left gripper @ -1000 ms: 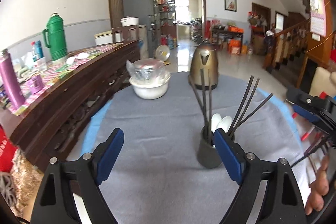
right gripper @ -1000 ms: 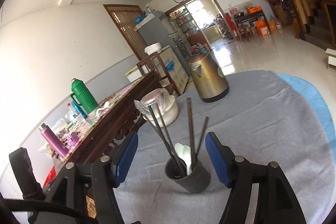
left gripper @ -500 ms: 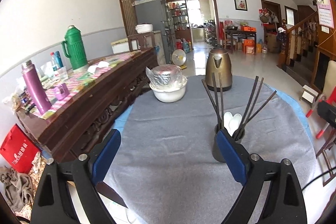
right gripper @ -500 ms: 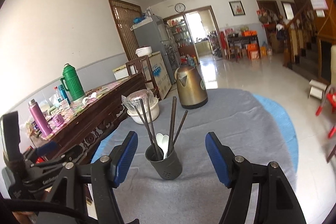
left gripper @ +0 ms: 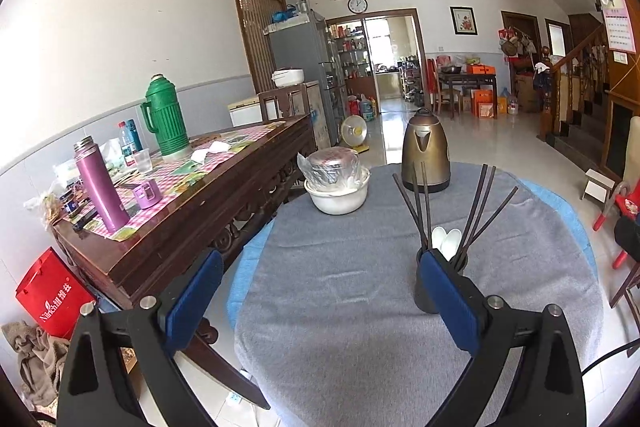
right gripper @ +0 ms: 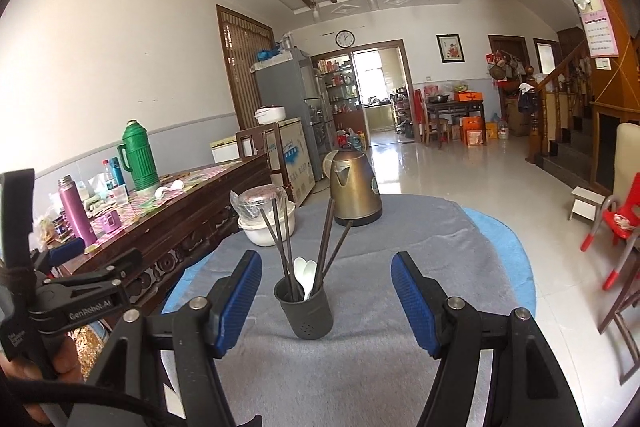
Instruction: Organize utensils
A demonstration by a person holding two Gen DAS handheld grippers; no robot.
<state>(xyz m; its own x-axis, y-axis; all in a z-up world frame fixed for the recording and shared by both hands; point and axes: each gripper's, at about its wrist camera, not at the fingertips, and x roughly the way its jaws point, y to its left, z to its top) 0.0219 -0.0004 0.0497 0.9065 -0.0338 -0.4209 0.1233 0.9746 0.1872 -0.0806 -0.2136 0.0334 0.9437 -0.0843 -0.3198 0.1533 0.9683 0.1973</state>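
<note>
Grippers have drawn back — right gripper (right gripper: 326, 297) and left gripper (left gripper: 320, 301) both gape wide, empty; utensil holder (right gripper: 306, 311) at 12 o'clock.

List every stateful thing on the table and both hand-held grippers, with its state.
Left hand-held gripper: open, empty.
Right hand-held gripper: open, empty.
Utensil holder: upright, loaded.
Chopsticks: standing in holder, leaning outward.
White spoons: in holder, bowls up.
Kettle: upright, lid shut.
White bowl: holds a plastic-wrapped metal container.
</note>
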